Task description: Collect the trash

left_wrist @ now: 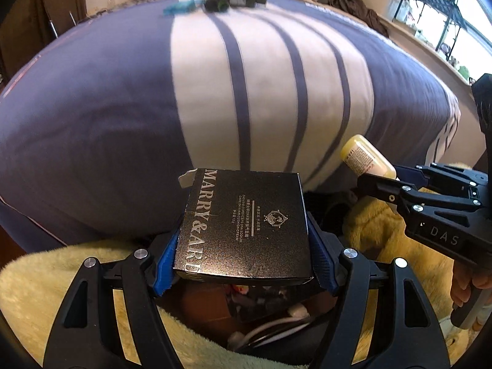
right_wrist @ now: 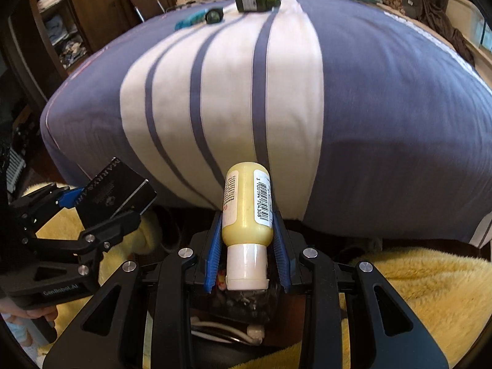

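At the near edge of the bed [right_wrist: 384, 117], a black box [left_wrist: 246, 224] was pinched flat between the blue pads of the left gripper [left_wrist: 244, 258]. To its right, a yellow bottle [right_wrist: 249, 206] was clamped, cap nearest, by the right gripper [right_wrist: 247, 255]. Far across the striped cover, a dark green bottle [right_wrist: 255, 2] was seen lying.

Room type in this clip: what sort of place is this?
Most likely a bedroom. A bed with a blue-and-white striped duvet fills both views, a wooden wardrobe holding folded clothes stands beyond it, and a fluffy yellow blanket lies in the foreground.
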Demonstrator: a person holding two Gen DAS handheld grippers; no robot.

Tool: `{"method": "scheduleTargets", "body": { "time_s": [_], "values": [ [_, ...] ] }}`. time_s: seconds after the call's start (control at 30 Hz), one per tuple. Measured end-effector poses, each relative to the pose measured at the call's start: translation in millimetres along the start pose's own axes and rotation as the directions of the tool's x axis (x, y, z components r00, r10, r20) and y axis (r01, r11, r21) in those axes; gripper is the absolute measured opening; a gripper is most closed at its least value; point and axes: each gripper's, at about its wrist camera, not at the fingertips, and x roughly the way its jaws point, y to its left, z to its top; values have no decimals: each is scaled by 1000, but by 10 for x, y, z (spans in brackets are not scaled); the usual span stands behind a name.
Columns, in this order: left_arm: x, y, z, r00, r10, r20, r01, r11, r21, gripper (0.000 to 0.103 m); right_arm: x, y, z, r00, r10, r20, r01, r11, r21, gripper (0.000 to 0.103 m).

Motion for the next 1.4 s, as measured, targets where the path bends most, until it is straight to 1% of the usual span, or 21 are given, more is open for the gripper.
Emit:
{"method": "scheduleTargets", "body": {
  "time_s": [0.23,0.37,0.5,0.6,0.77,0.83,0.87,0.93,0.97,1.13,1.17,1.3,1.4],
  "values": [
    [322,-40,-177,995,-5,-96,6,1000,9,68,207,-30,-126,998,14,-68,-13,1000,18,32],
    [536,-46,-261,988,-17,-157,18,1000,0,68,374,-32,-193,992,31,-125,-28,999,28,32],
    [730,-47,-345,976,-48,-213,45,999,-18,69,482,-49,-260,985,46,-168,-39,998,43,32],
    [831,-50,-382,969,-60,-241,55,998,-27,69,561,-68,-274,978,63,-198,-51,996,68,32],
    [934,-27,-394,958,-94,-270,86,995,-43,69,651,-125,-288,974,71,-215,-55,995,78,33],
    [938,-4,-422,955,-96,-280,88,995,-41,70,664,-113,-253,974,69,-216,-54,996,72,33],
    [934,-11,-439,955,-93,-283,86,996,-39,72,664,-103,-248,974,68,-214,-54,996,71,34],
    [926,-17,-443,955,-90,-282,83,996,-36,79,642,-100,-222,977,67,-204,-51,996,78,53],
    [913,-19,-440,957,-87,-278,80,996,-35,81,634,-106,-216,977,67,-200,-52,995,83,55],
    [821,-10,-419,965,-68,-255,63,998,-29,90,567,-163,-193,983,51,-177,-35,995,94,57],
    [804,-3,-410,965,-66,-253,60,998,-29,90,554,-174,-189,984,49,-173,-33,995,97,58],
    [710,16,-376,971,-54,-231,48,998,-31,93,480,-200,-167,989,36,-146,-21,995,98,66],
    [607,40,-335,978,-44,-203,38,999,-32,93,418,-204,-144,992,21,-121,-9,996,94,77]
  ]
}}
